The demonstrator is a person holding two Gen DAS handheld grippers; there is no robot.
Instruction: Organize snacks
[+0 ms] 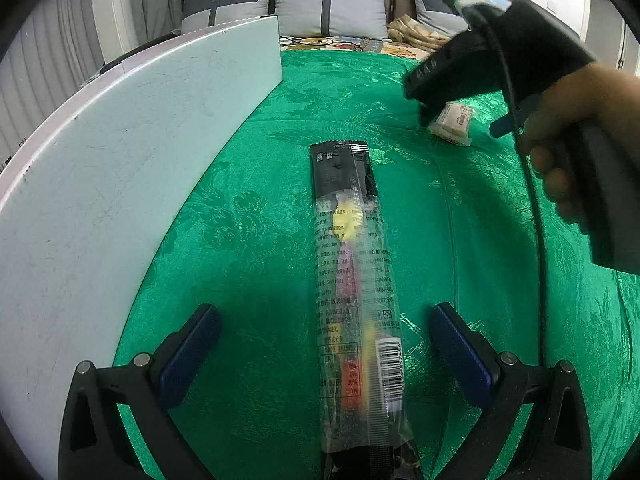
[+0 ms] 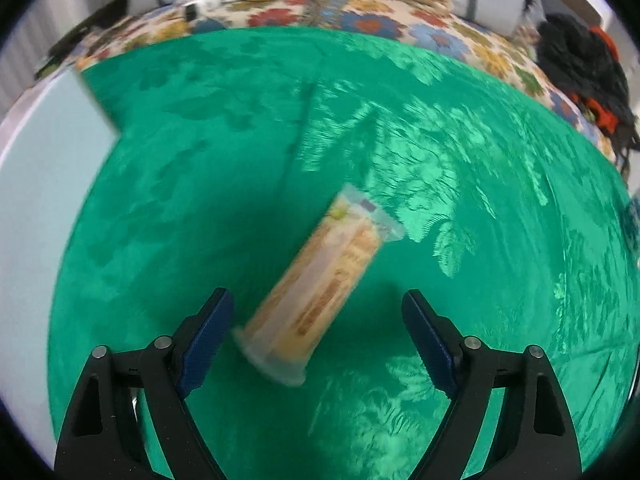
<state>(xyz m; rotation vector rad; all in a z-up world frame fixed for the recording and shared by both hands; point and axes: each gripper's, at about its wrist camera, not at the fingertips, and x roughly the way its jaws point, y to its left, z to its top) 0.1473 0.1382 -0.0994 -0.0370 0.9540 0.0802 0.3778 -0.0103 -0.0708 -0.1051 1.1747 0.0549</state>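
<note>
The left gripper [image 1: 324,344] is spread wide over a long clear-wrapped snack bar [image 1: 354,292] lying lengthwise on the green cloth [image 1: 248,216], just right of the white tray [image 1: 120,152]. The right gripper [image 2: 318,336], jaws also apart, hangs over a tan cracker pack [image 2: 320,292] further right. Both look light, crinkly and slippery; a gentle pinch across the middle should suit, since crackers likely crumble.

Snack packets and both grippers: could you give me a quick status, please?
Left gripper open, astride long black-ended packet. Right gripper open over tan cracker packet, blurred. Both packets flat on green cloth; nothing blocking.
</note>
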